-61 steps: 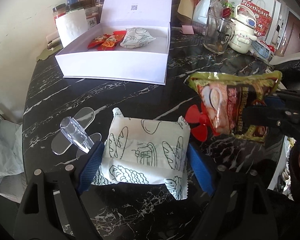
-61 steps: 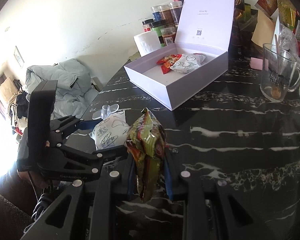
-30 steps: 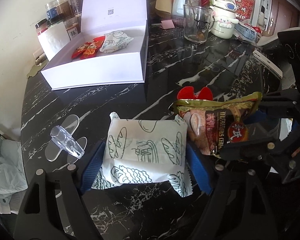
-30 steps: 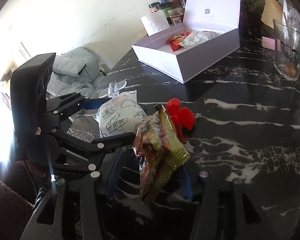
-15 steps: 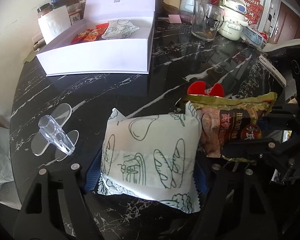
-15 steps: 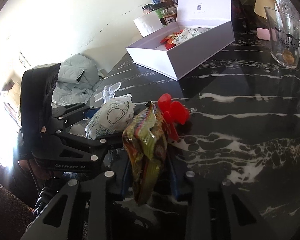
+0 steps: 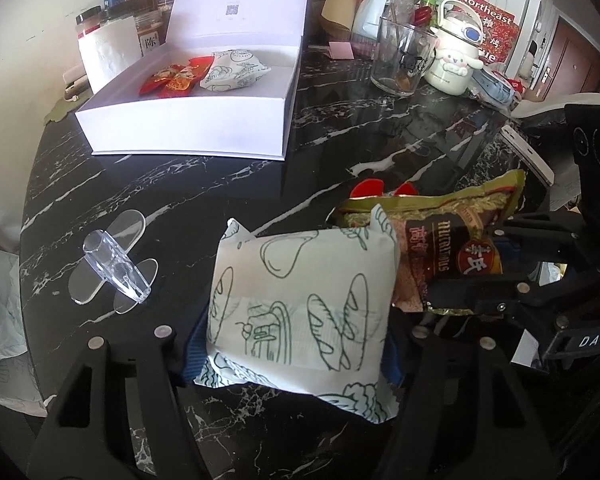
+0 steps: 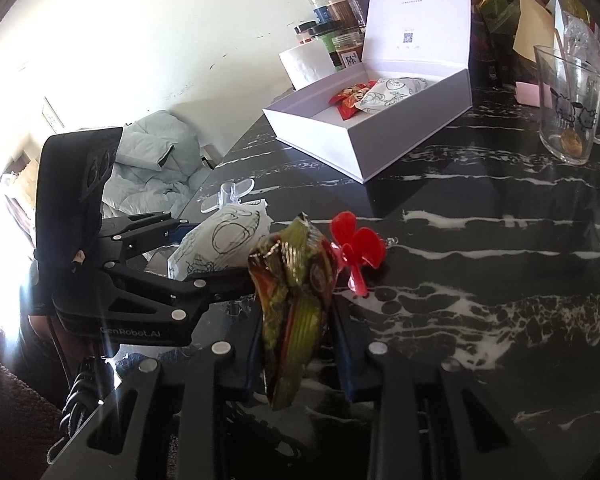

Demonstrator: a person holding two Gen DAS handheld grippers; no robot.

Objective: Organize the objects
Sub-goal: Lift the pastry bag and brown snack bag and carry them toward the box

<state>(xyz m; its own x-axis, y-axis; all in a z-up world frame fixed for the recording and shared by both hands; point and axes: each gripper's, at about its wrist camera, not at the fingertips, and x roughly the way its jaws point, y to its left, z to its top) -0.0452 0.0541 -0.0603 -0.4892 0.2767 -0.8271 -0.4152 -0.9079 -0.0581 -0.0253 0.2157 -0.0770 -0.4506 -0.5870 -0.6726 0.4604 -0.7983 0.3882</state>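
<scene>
Left wrist view: a puffy white bread packet (image 7: 300, 304), printed with green line drawings, is being pinched as the left gripper (image 7: 296, 344) closes its jaws on it, near the camera. To its right, a crinkly green-and-brown foil snack bag (image 7: 440, 248) is clamped by the right gripper (image 8: 296, 340). Far left, an open white box (image 7: 188, 124) of smooth card already holds two red packets (image 7: 176, 76) and one white packet (image 7: 236, 70). Two packets are judged still to be boxed. A clear plastic propeller (image 7: 114, 264) and a red plastic propeller (image 8: 356, 248) are left on the glossy black marble table (image 7: 180, 192).
</scene>
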